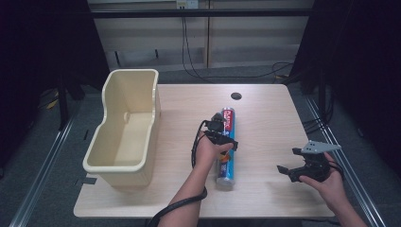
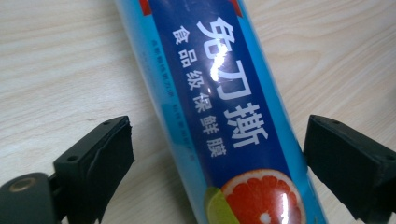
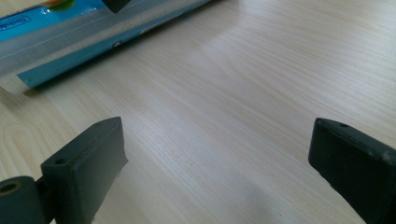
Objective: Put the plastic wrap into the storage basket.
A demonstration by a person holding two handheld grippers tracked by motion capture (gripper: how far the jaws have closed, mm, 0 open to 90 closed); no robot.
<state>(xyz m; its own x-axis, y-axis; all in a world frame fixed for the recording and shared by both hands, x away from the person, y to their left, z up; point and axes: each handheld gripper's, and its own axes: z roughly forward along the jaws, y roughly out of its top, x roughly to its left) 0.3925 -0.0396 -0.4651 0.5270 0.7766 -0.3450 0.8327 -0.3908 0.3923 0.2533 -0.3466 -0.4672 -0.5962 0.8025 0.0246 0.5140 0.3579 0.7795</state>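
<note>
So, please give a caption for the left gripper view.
Left gripper with open jaws astride the blue cling film box on the table.

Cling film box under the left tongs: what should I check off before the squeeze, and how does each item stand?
1. Blue cling film box lies between the left tongs: ok.
2. Pads pressing on the box: not ok, gaps on both sides.
3. Box flat on the table: ok.
4. Right tongs open and apart from the box: ok.
5. Cream bin upright and empty: ok.
6. Grip centred along the box: cannot tell.
</note>
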